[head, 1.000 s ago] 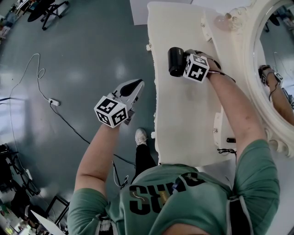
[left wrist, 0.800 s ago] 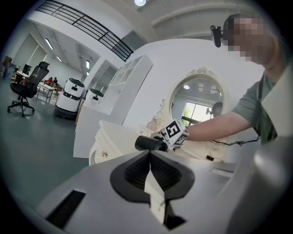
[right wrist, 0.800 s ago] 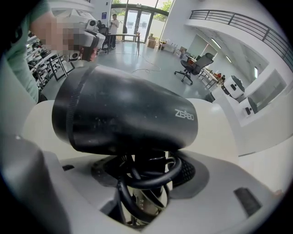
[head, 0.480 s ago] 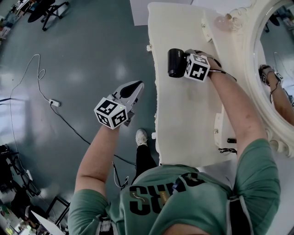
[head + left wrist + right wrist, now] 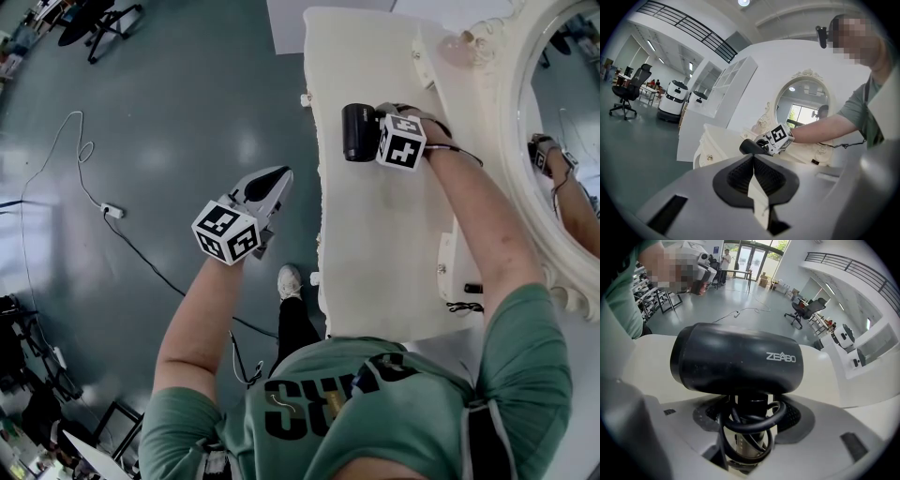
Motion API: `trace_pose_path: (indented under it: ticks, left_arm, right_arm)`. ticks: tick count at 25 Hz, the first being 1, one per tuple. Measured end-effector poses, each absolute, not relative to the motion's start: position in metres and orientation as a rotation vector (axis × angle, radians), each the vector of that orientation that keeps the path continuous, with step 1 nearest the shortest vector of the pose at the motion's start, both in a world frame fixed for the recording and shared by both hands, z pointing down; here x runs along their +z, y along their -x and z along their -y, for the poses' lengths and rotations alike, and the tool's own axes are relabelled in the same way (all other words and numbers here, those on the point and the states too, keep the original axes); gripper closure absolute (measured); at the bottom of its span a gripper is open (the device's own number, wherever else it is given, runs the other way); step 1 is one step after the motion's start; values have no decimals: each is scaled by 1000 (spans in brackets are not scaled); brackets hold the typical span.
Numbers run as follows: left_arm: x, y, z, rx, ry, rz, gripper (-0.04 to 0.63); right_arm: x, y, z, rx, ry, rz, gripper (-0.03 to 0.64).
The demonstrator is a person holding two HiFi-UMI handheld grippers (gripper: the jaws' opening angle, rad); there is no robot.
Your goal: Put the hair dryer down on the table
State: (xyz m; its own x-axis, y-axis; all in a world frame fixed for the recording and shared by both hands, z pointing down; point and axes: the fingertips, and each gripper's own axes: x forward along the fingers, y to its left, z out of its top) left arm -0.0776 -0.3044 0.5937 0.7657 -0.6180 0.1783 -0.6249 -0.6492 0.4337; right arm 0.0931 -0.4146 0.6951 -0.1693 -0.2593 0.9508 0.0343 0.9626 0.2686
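Now at the set-down: my right gripper [image 5: 375, 131] clamps the hair dryer [image 5: 357, 131] by its handle over the table [image 5: 375, 244].
Touchdown not clear yet. Next I lower until the barrel rests, then release handle and wrapped cord [image 5: 750, 420]. My left gripper [image 5: 273, 174] is closed, empty, out over the floor [image 5: 169, 112].

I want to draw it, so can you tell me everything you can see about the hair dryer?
The hair dryer is black and matt and looks like plastic, with pale lettering on its round barrel. The barrel lies sideways over the cream table. Its black cord is looped round the handle. The right gripper has its jaws closed on that handle and cord. I cannot tell whether the dryer touches the table.
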Motion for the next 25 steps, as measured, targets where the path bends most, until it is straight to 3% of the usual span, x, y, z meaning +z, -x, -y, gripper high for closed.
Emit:
trace_pose_path:
  ticks: [17,20,25]
  left_arm:
    - [583,79,303,35,-2496,923,583]
    - [581,80,303,38,-2501,923,583]
    - [578,78,303,37,-2502,920,583]
  right_arm:
    - [694,-94,410,-264,-152,1697,347]
    - [692,-93,405,-216,-121,1707,305]
    - [690,-94,399,-194,-111,1720,302]
